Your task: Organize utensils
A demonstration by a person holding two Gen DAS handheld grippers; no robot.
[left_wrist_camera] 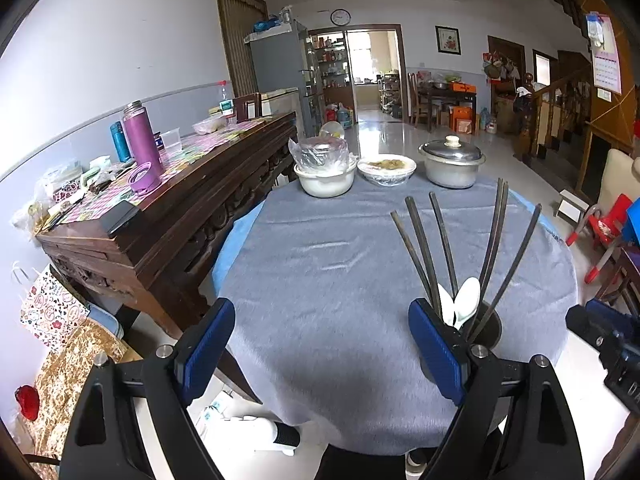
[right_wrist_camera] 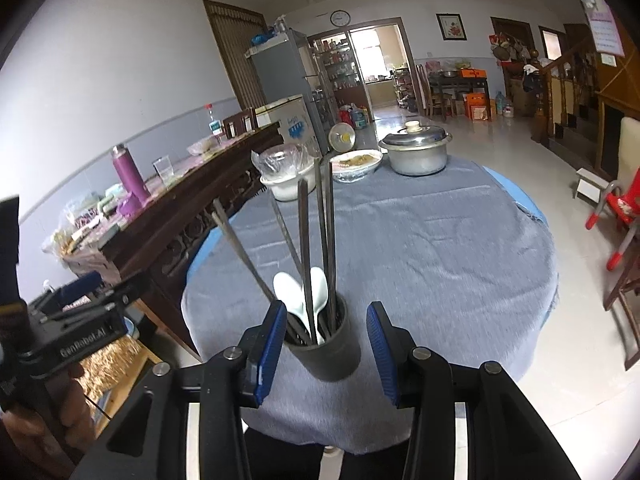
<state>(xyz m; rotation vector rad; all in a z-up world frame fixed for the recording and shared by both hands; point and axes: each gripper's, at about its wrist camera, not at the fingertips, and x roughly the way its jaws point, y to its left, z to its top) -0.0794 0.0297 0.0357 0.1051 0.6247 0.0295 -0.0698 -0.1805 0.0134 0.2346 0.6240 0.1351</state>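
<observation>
A dark round holder [right_wrist_camera: 328, 356] stands near the front edge of the grey-clothed round table [right_wrist_camera: 440, 248]. Several dark chopsticks [right_wrist_camera: 306, 232] and two white spoons [right_wrist_camera: 286, 284] stick up out of it. My right gripper [right_wrist_camera: 325, 308] is open around the holder, one blue pad on each side; the right pad stands clear of it. In the left wrist view the holder [left_wrist_camera: 488, 328] with its chopsticks [left_wrist_camera: 424, 248] and spoons [left_wrist_camera: 468, 300] sits just behind the right finger. My left gripper [left_wrist_camera: 320, 308] is wide open over bare cloth, with nothing between its fingers.
At the table's far edge stand a white bowl with plastic wrap [left_wrist_camera: 326, 176], a covered plate of food [left_wrist_camera: 386, 170] and a lidded metal pot [left_wrist_camera: 452, 164]. A dark wooden sideboard [left_wrist_camera: 168, 216] with a purple flask [left_wrist_camera: 140, 140] runs along the left. A red chair [right_wrist_camera: 620, 216] is at the right.
</observation>
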